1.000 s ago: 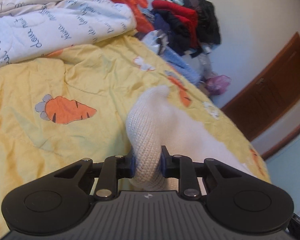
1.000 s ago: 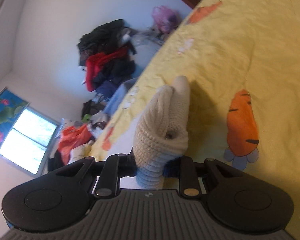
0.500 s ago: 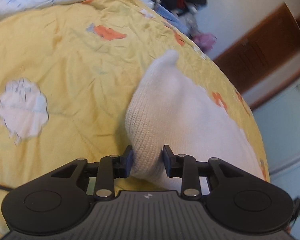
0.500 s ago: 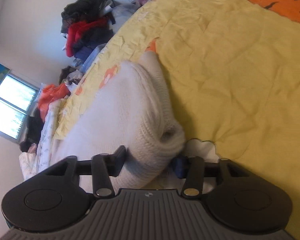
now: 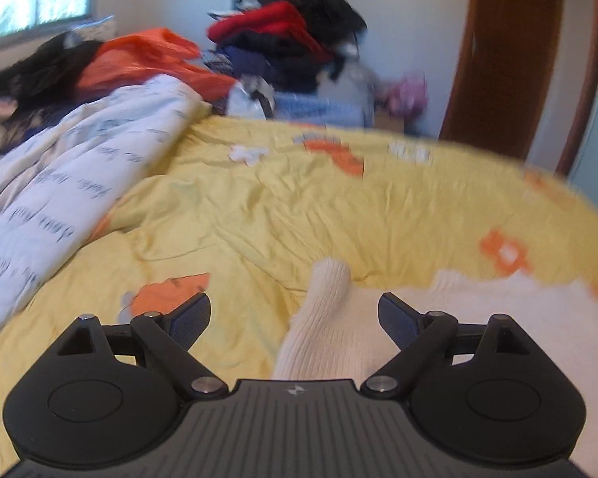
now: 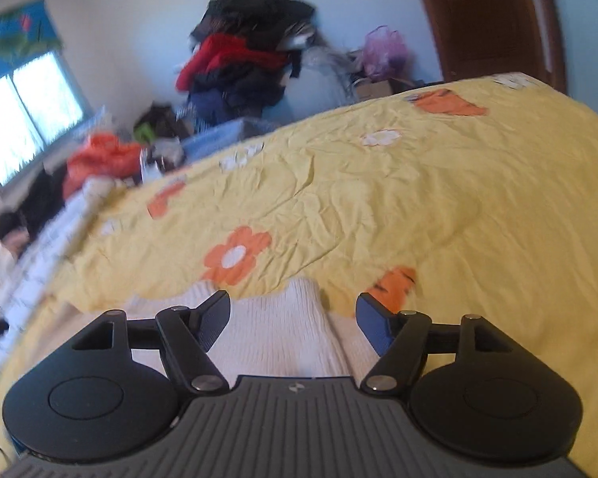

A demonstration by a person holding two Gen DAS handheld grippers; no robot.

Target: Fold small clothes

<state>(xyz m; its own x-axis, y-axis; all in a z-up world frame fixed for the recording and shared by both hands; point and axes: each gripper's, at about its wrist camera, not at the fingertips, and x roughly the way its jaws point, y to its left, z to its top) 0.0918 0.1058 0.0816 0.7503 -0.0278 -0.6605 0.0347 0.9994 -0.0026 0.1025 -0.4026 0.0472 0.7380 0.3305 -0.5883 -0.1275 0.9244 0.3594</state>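
Note:
A cream knitted garment point(image 5: 478, 318) lies on the yellow bedspread point(image 5: 299, 207). In the left wrist view one corner of it sticks up between the open fingers of my left gripper point(image 5: 295, 312), which touch nothing. In the right wrist view the same garment point(image 6: 275, 334) lies flat under my right gripper point(image 6: 293, 312), which is open with the knit between its fingers but not clamped. Both grippers are low, just above the cloth.
A white quilt with script print point(image 5: 52, 183) is bunched at the left of the bed. A pile of dark and red clothes point(image 5: 291, 36) and an orange bag point(image 5: 139, 55) lie beyond the bed. A brown wooden door point(image 5: 514, 51) stands at the right.
Both grippers have opened and let go of the cream garment, which now lies on the bedspread. Both have swung to level views over the bed.

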